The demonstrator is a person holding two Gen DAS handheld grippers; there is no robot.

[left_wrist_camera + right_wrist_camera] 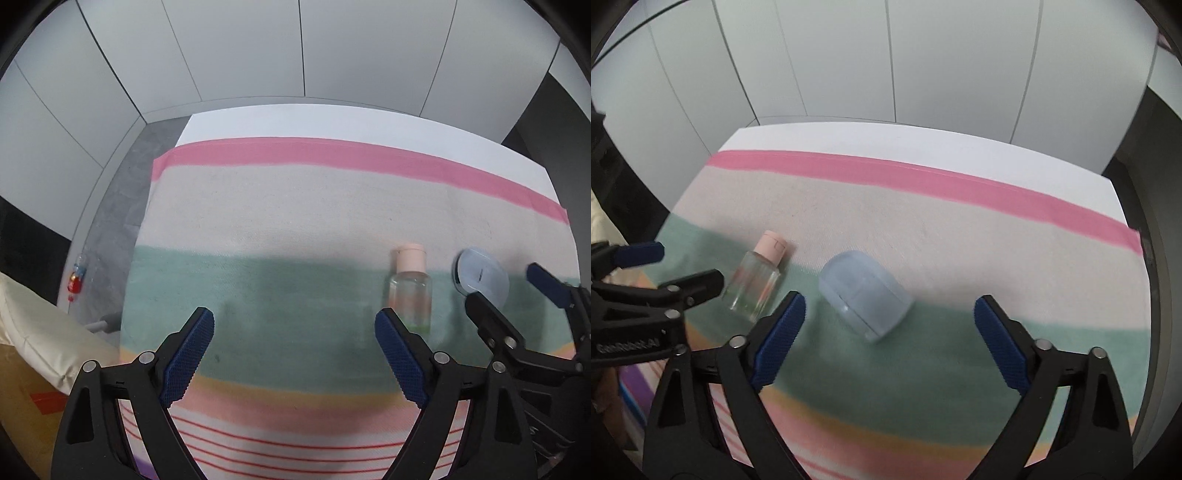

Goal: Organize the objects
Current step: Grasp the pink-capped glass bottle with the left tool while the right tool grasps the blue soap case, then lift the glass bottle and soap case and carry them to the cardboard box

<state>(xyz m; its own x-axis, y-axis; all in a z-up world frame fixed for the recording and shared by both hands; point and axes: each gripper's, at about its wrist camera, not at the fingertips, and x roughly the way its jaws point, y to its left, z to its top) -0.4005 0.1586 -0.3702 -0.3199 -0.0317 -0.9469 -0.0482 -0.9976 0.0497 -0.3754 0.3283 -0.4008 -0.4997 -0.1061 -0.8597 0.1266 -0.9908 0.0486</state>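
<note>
A small clear bottle [410, 291] with a pale pink cap lies on the striped cloth, just beyond my left gripper's right finger; it also shows in the right wrist view [753, 288]. A pale blue plastic case [484, 275] lies to its right, and in the right wrist view [864, 295] it lies just ahead between my fingers. My left gripper [295, 347] is open and empty above the green stripe. My right gripper [890, 332] is open and empty, and it shows at the right of the left wrist view [517, 291]. The left gripper shows at the left of the right wrist view [676, 269].
The striped cloth [295, 206] covers a white table [332, 125] that stands against a grey panelled wall. A cream cushion and a cardboard box [22, 391] sit at the left. A small red object [75, 280] lies on the grey floor.
</note>
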